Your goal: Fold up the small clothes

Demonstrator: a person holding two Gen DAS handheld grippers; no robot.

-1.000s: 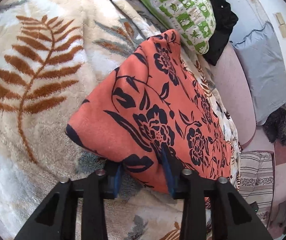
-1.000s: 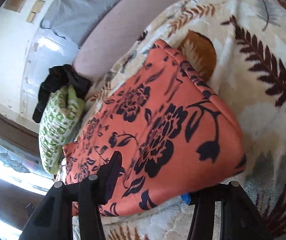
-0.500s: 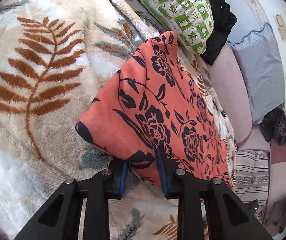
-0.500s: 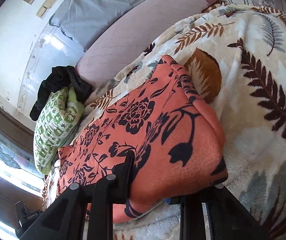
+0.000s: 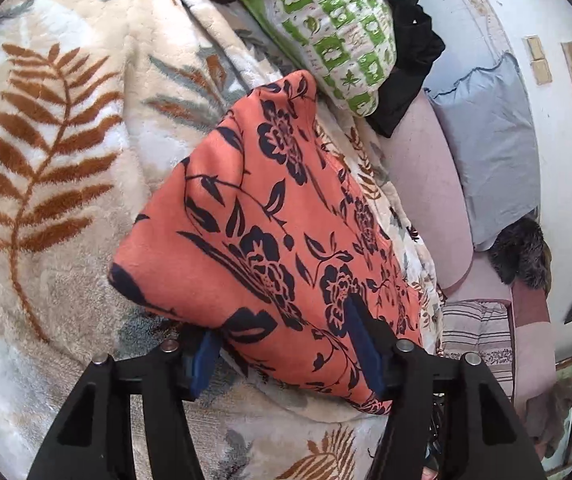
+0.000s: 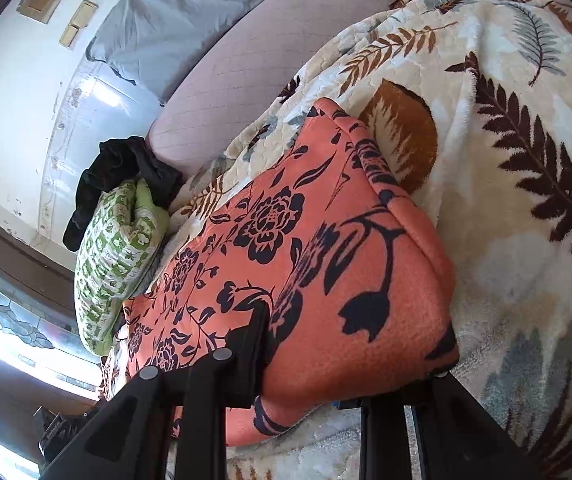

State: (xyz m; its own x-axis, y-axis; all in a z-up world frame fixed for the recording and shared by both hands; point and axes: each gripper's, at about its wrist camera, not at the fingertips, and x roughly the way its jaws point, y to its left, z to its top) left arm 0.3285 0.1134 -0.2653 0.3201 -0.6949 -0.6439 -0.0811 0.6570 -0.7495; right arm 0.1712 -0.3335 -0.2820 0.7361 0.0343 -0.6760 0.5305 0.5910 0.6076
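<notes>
An orange garment with dark flower print (image 5: pixel 269 216) lies folded on a fleece blanket. In the left wrist view its near edge sits between the blue pads of my left gripper (image 5: pixel 281 348). Those jaws are opening: one pad is under the hem and the other rests on top, spread wide with no pinch. In the right wrist view the same orange garment (image 6: pixel 286 248) has its thick near corner bunched between the fingers of my right gripper (image 6: pixel 346 364). The right gripper is shut on that fold, and the cloth hides its right finger.
The cream blanket with brown fern leaves (image 5: pixel 45 152) covers the bed all around. A green-and-white patterned cloth (image 5: pixel 326 28) and a black garment (image 5: pixel 410 52) lie beyond the orange one. A pink mattress edge (image 6: pixel 269 68), a grey pillow (image 5: pixel 490 148) and the wall are further off.
The left jaws pinched the hem half a second ago and have now spread wide again. The right jaws closed on the near corner and have stayed shut, bulging the fold upward.
</notes>
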